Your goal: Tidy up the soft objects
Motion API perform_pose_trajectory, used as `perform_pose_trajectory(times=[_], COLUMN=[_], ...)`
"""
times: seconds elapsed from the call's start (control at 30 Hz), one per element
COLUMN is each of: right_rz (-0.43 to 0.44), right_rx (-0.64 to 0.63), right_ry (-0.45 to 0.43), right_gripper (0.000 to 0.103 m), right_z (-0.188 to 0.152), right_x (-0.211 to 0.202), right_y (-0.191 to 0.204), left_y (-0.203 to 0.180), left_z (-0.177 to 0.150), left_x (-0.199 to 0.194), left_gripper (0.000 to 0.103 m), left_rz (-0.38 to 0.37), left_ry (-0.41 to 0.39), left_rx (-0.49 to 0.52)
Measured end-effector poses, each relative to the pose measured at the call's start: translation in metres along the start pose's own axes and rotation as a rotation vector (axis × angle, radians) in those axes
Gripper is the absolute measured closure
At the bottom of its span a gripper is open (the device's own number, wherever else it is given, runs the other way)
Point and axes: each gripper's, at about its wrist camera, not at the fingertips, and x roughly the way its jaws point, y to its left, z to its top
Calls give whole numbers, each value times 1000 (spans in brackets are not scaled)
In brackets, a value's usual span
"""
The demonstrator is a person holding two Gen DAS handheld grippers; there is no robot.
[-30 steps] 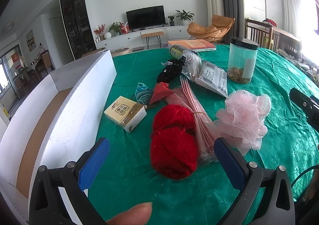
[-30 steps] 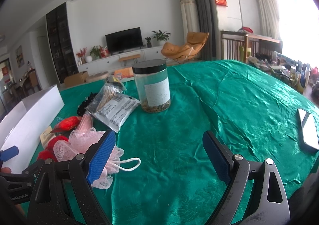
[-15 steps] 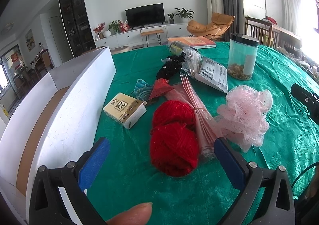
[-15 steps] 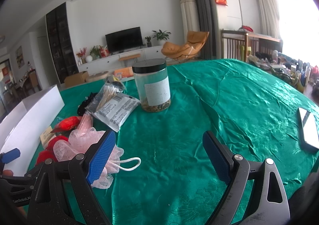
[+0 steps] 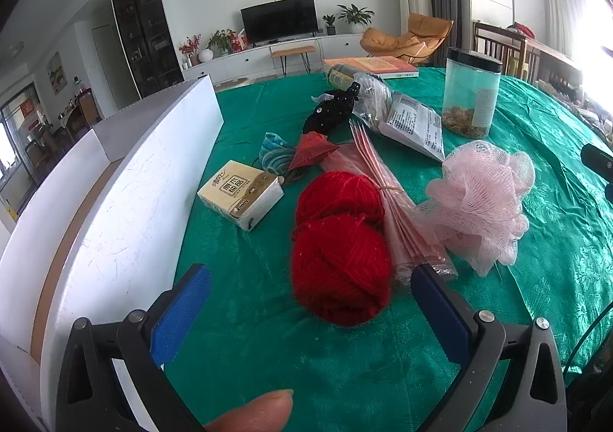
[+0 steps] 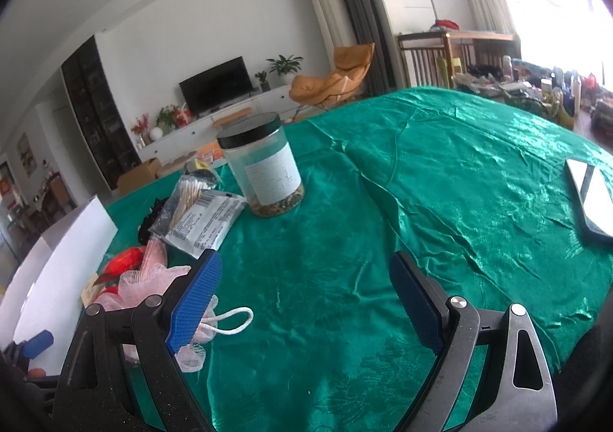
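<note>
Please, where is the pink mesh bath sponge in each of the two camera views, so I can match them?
Left wrist view: the pink mesh bath sponge lies right of centre, on the green tablecloth beside the red yarn.
Right wrist view: the sponge is at lower left, partly behind the right gripper.
Shared landmark: the clear jar with black lid.

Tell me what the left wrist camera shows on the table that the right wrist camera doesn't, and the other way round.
Only the left wrist view shows the tissue pack and the full red yarn lying just ahead of the open left gripper. Only the right wrist view shows the phone at the table's right edge, beyond the open right gripper. Both show the pink bath pouf, lidded jar, white box and green tablecloth.
</note>
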Motion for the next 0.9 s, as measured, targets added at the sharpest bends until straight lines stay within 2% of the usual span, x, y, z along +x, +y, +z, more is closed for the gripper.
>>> perform_pose_trajectory(times=[0.1, 0.2, 0.3, 0.33, 0.37, 0.4, 0.43, 0.47, 0.5, 0.53, 0.6, 0.7, 0.8, 0.9], right_rz=[72, 235, 363, 377, 361, 272, 115, -48, -157, -205, -238, -168, -136, -114], right_rx=[16, -71, -212, -247, -281, -304, -302, -255, -170, -77, 86, 255, 242, 200], right_ry=[25, 60, 179, 218, 254, 272, 251, 197, 129, 55, -33, -20, 27, 20], right_gripper=[12, 12, 12, 12, 12, 15, 15, 15, 14, 13, 11, 11, 11, 11], right_z=[-6, -13, -32, -38, -46, -51, -53, -50, -43, -38, -39, -55, -66, -64], right_x=[-2, -2, 6, 12, 18, 24, 25, 20, 8, -9, -37, -57, -62, -77], right_y=[8, 46, 97, 107, 118, 125, 123, 113, 95, 77, 50, 41, 65, 84], left_y=[3, 8, 13, 14, 14, 14, 14, 14, 14, 14, 14, 16, 20, 21], left_z=[-2, -2, -4, -4, -5, -6, -7, -8, -8, -8, -5, 5, 15, 23], left_x=[2, 1, -2, -3, -2, -2, -2, -2, -2, -2, 1, 4, 4, 6], left_gripper=[0, 0, 0, 0, 0, 0, 0, 0, 0, 0, 0, 0, 0, 0], left_rz=[-1, -16, -27, -28, -28, -27, -25, -24, -26, -28, -38, -70, -98, -110], left_ry=[12, 11, 9, 11, 15, 20, 25, 28, 28, 29, 39, 56, 53, 53], left_rx=[-3, -11, -16, -16, -15, -12, -9, -7, -6, -7, -16, -55, -88, -101])
